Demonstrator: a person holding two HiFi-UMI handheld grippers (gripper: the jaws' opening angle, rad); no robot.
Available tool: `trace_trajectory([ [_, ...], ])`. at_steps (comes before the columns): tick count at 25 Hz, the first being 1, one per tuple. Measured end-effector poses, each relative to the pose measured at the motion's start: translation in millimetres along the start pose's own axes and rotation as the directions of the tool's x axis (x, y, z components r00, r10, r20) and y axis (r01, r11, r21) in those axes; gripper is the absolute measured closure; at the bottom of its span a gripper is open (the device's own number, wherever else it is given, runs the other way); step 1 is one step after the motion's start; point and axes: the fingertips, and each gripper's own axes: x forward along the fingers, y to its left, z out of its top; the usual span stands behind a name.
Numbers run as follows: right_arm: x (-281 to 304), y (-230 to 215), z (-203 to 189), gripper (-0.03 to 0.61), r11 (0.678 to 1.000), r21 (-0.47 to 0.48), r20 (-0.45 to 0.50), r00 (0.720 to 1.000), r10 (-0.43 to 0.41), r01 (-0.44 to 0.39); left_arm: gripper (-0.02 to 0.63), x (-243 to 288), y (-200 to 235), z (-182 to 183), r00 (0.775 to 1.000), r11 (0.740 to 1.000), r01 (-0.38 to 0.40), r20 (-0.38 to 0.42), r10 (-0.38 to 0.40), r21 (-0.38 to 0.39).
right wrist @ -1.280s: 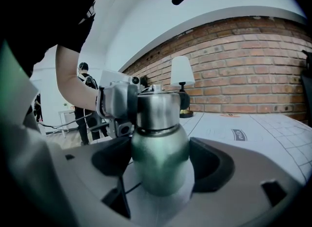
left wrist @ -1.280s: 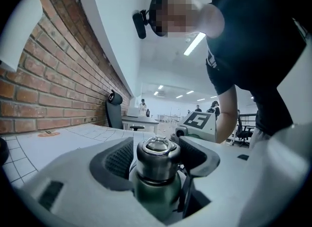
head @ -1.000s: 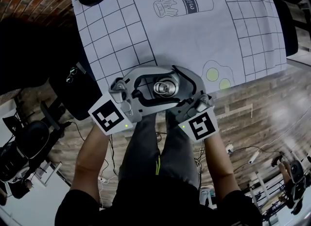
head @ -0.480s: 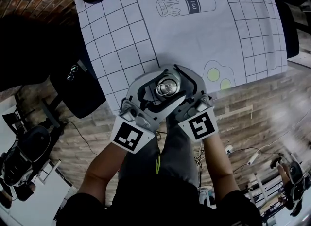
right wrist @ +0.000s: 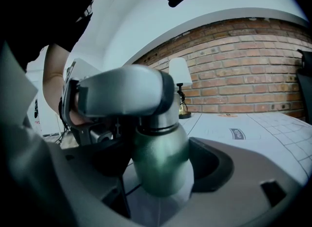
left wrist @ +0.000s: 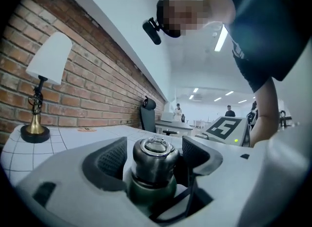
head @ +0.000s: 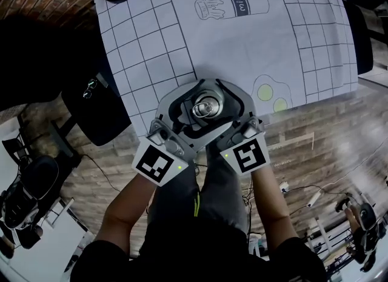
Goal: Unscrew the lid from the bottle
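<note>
**Left gripper slack around the lid, right gripper clamped on the bottle**

A wood plank floor (head: 327, 141) runs below the person, and a brick wall (left wrist: 87, 89) stands behind the counter (head: 242, 50). The counter is covered by a white gridded cloth (head: 145, 56) printed with a milk bottle drawing (head: 233, 3) and, near the front edge, a fried egg drawing (head: 271, 96). A lamp (left wrist: 46, 74) with a white shade and a brass foot stands at the far left corner of the cloth, well apart from the work.

Both grippers meet at the counter's near edge, their marker cubes toward the person. The right gripper (right wrist: 161, 167) is clamped on the green body of the bottle (right wrist: 161, 157), one pad on each side of it, and holds it upright just over the front edge of the cloth. The left gripper (left wrist: 155, 154) reaches in above the right one, at the height of the bottle's top. Its jaws have just been opening and now stand apart, one to each side of the lid (head: 207, 106), with a gap visible at the pad (left wrist: 197, 153) on the right of that view. The lid, silver metal with a ring on top, sits on the bottle's neck between those jaws, not pressed by them.
</note>
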Motion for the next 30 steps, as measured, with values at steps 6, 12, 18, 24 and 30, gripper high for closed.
trace_trajectory([
  [6, 0.9, 0.5, 0.3, 0.23, 1.0, 0.0, -0.004, 1.0, 0.004, -0.004, 0.263, -9.4, -4.7, -0.3, 0.966, 0.966, 0.258, -0.022, -0.258, 0.001],
  [12, 0.7, 0.0, 0.3, 0.23, 1.0, 0.002, 0.0, 1.0, 0.0, 0.0, 0.264, -6.7, -13.2, 5.8, 0.874, 0.867, 0.487, -0.062, -0.483, 0.107],
  [18, 0.7, 0.3, 0.1, 0.23, 1.0, 0.004, -0.002, 1.0, -0.001, 0.001, 0.308, -1.2, -24.3, 5.9, 0.8, 0.791, 0.6, -0.083, -0.594, 0.117],
  [24, 0.4, 0.5, -0.2, 0.23, 1.0, 0.009, 0.0, 1.0, -0.007, 0.007, 0.336, -0.6, -21.4, 6.6, 0.814, 0.805, 0.581, -0.089, -0.575, 0.115],
  [30, -0.2, -0.2, -0.3, 0.23, 1.0, 0.013, 0.004, 1.0, -0.009, 0.009, 0.34, 3.1, -12.8, 5.8, 0.934, 0.929, 0.358, -0.039, -0.356, 0.091],
])
